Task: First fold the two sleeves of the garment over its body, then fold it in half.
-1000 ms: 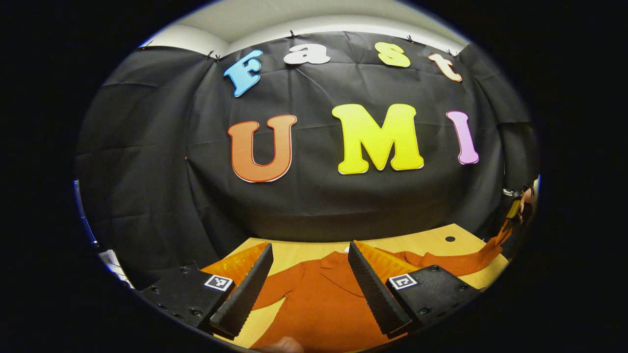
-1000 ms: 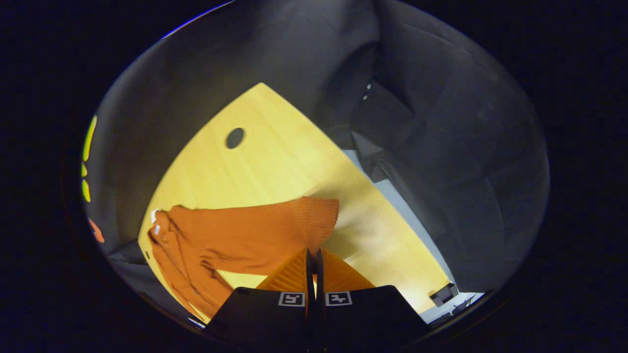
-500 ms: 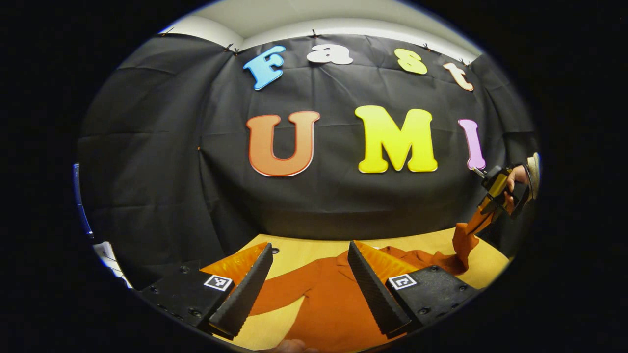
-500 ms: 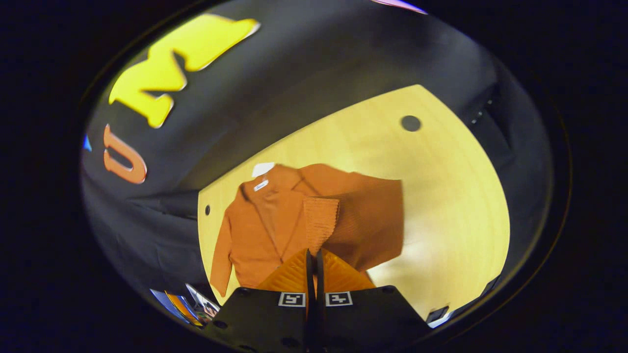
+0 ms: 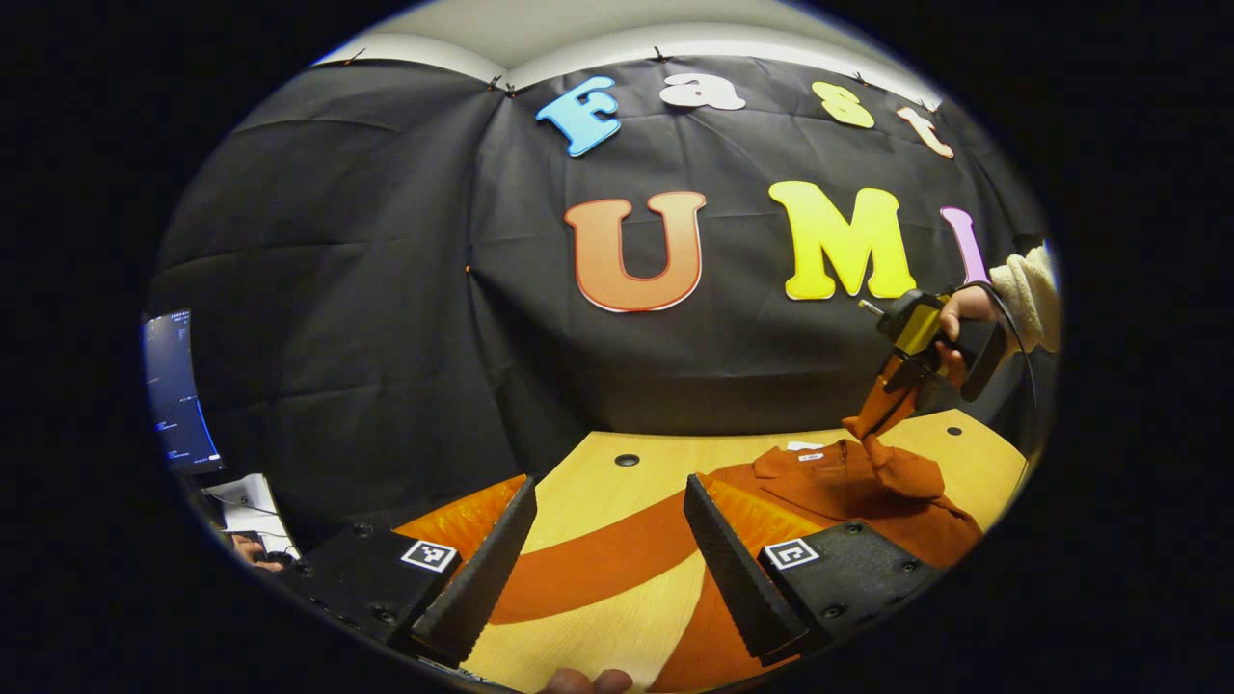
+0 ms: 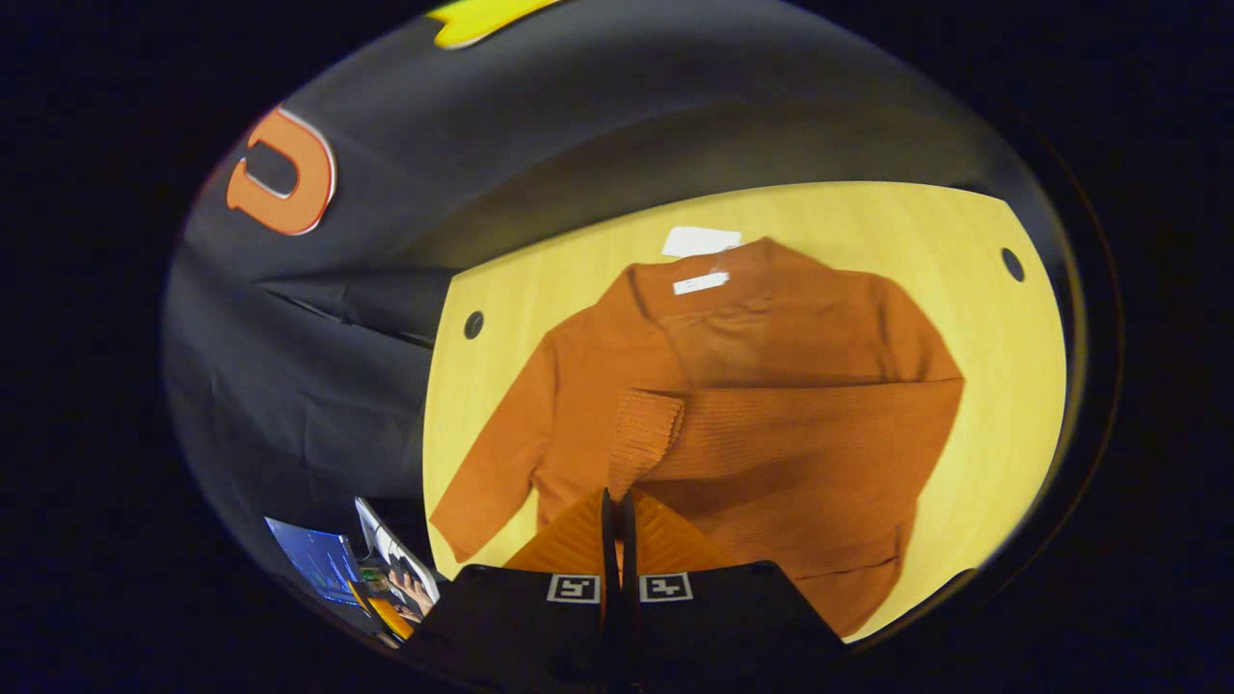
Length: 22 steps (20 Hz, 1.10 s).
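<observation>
An orange knit sweater (image 6: 771,328) lies flat on the yellow table (image 6: 540,280), collar toward the wall. My right gripper (image 6: 617,495) is shut on the cuff of the right sleeve (image 6: 791,419) and holds it stretched across the body, the cuff (image 6: 644,436) hanging just past the fingertips. In the left gripper view the right gripper (image 5: 861,426) hovers above the sweater (image 5: 848,482) near its collar, held by a hand. The other sleeve (image 6: 492,472) lies spread out to the side. My left gripper (image 5: 609,482) is open above that sleeve (image 5: 598,559), touching nothing.
A white tag (image 6: 701,241) lies on the table by the collar. Round holes (image 6: 472,324) sit near the table's back corners. A monitor (image 5: 174,386) and desk clutter stand beyond the table's left edge. The black cloth wall runs behind the table.
The right gripper has carried the right sleeve up from the table's side and over the sweater's body. The left gripper has shifted toward the left sleeve, still open.
</observation>
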Each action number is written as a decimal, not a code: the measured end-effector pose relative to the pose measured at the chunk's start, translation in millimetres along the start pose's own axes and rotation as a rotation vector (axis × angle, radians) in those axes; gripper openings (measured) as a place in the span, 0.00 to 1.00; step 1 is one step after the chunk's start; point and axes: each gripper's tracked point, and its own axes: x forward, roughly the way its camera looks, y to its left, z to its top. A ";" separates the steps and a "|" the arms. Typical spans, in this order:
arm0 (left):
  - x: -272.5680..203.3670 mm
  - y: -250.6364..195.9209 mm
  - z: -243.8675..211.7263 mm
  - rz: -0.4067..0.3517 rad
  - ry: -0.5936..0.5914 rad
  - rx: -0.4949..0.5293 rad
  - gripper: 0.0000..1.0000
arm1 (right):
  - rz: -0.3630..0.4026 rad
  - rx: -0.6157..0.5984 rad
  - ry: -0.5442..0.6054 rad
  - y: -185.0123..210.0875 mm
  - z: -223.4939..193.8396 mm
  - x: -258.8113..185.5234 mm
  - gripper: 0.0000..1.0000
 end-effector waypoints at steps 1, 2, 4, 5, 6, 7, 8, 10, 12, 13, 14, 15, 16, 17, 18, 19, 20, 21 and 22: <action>-2.5 5.4 -4.0 0.002 0.009 -0.019 0.99 | -0.007 -0.026 0.013 12.4 -1.2 15.8 0.00; -3.2 9.4 -9.8 0.008 0.020 -0.034 0.99 | -0.010 -0.049 0.024 25.1 -2.4 31.2 0.00; -5.1 16.1 -19.3 0.020 0.037 -0.053 0.99 | -0.033 -0.082 0.016 45.3 0.5 63.3 0.00; -6.5 18.2 -23.6 0.027 0.048 -0.054 0.99 | -0.050 -0.083 -0.001 51.7 4.2 79.7 0.00; -6.8 22.4 -26.8 0.039 0.051 -0.054 0.99 | -0.058 -0.084 -0.014 58.5 7.6 96.5 0.00; -7.4 24.2 -27.4 0.041 0.058 -0.057 0.99 | -0.071 -0.078 -0.029 60.7 11.7 109.6 0.00; -8.7 24.8 -31.5 0.039 0.064 -0.062 1.00 | -0.095 -0.072 -0.031 61.1 14.3 120.8 0.00; -9.2 28.1 -35.4 0.040 0.070 -0.067 0.99 | -0.128 -0.076 -0.018 57.8 9.4 132.2 0.02; -9.0 33.8 -39.7 0.051 0.075 -0.064 1.00 | -0.130 -0.082 -0.020 58.6 6.0 138.2 0.07; -8.0 36.9 -42.6 0.057 0.081 -0.068 1.00 | -0.125 -0.069 -0.026 57.8 6.9 134.7 0.07; -6.9 38.8 -45.5 0.064 0.090 -0.073 1.00 | -0.089 -0.046 -0.049 63.3 8.0 133.0 0.08; -5.2 42.1 -49.0 0.071 0.097 -0.078 1.00 | -0.035 -0.016 -0.063 69.3 12.1 134.8 0.08; -6.2 43.0 -51.3 0.071 0.104 -0.082 0.99 | 0.011 0.009 -0.073 72.0 10.0 126.1 0.16; -5.0 45.1 -55.2 0.079 0.113 -0.077 1.00 | -0.008 0.020 -0.087 61.5 13.5 122.1 0.18; -2.6 48.4 -57.8 0.086 0.119 -0.071 1.00 | 0.010 0.035 -0.092 59.0 13.1 119.0 0.18; -0.8 49.3 -60.6 0.087 0.129 -0.070 1.00 | 0.029 0.049 -0.089 54.9 13.8 109.4 0.29; 1.9 52.1 -64.0 0.093 0.139 -0.073 1.00 | 0.036 0.052 -0.088 50.2 11.8 104.9 0.35; 5.6 54.3 -67.6 0.099 0.149 -0.079 1.00 | 0.041 0.056 -0.094 42.6 12.3 98.6 0.51; 8.3 56.5 -72.4 0.107 0.162 -0.082 1.00 | 0.059 0.057 -0.102 37.3 10.1 87.0 0.43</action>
